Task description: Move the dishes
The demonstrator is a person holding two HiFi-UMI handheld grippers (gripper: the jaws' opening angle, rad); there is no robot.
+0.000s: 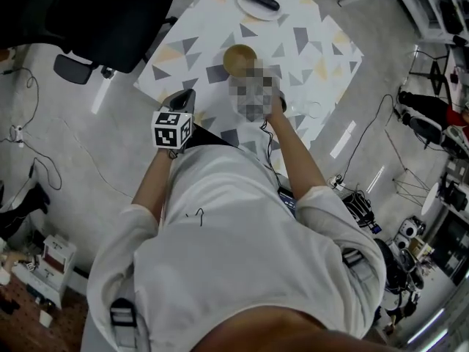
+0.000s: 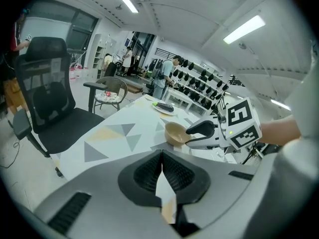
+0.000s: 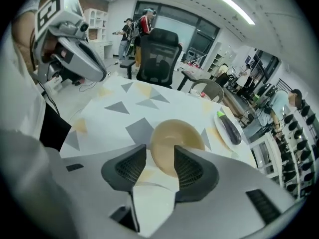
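At the far left, a black office chair (image 1: 124, 20) is standing off the corner of the bench (image 1: 322, 57), a white top patterned with grey and yellow triangles.

The left tool (image 2: 161, 156) is hovering at the near left edge of the bench, its marker cube (image 1: 172, 129) facing up. In the left gripper view its two ribbed pads are pressing together along their whole length, with nothing between them. It is sitting just left of the bowl and apart from it.

The tan bowl (image 1: 239, 59) is resting upright on the bench near the middle, on the person's side of centre. It is looking empty.

The right tool (image 3: 159, 151) is reaching in at the bowl from the near side. Its jaws are standing wide apart, and in the right gripper view the near rim of the bowl is lying in the gap between them. The right-hand pad (image 3: 192, 167) is overlapping the rim, while the other pad (image 3: 130, 167) is sitting just outside the bowl's edge. Whether either pad is actually touching the bowl cannot be told.

Beyond the bowl, towards the far right of the bench and well apart from both tools, a white plate (image 1: 253, 13) is carrying a dark eggplant (image 1: 260, 1) lying on its side.
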